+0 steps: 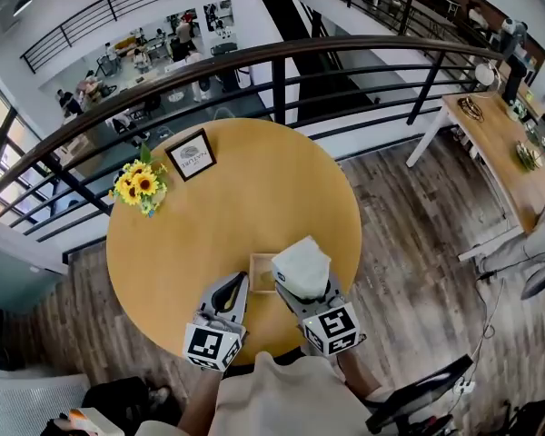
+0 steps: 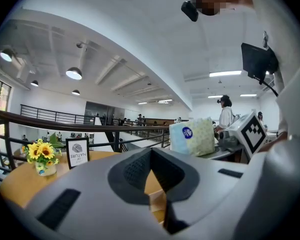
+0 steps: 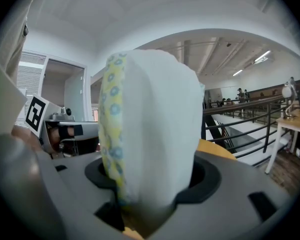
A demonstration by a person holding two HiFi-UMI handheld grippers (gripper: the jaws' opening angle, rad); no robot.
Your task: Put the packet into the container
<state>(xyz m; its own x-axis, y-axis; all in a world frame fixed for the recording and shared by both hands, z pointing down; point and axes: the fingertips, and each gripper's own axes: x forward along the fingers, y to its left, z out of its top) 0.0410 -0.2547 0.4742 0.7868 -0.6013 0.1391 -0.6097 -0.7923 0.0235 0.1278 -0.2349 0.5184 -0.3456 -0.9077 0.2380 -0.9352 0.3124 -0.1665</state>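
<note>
- One packet (image 1: pixel 302 266), pinched upright in right gripper (image 1: pixel 302 289), above right edge of container (image 1: pixel 260 272).
- Judged light, soft, squashy; best gripped gently across the middle.
- Left gripper (image 1: pixel 237 284): pressed together, empty, just left of container.

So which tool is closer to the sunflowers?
Left. The left tool sits down and right of the sunflowers in the head view; the right tool, shut on the packet, is farther right still.

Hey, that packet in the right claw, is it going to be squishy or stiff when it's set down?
Probably soft: the packet bulges out rounded above the right claw gripping it. Likely light, since it looks like wrapped tissues. With that puffy shape, it may topple once released.
</note>
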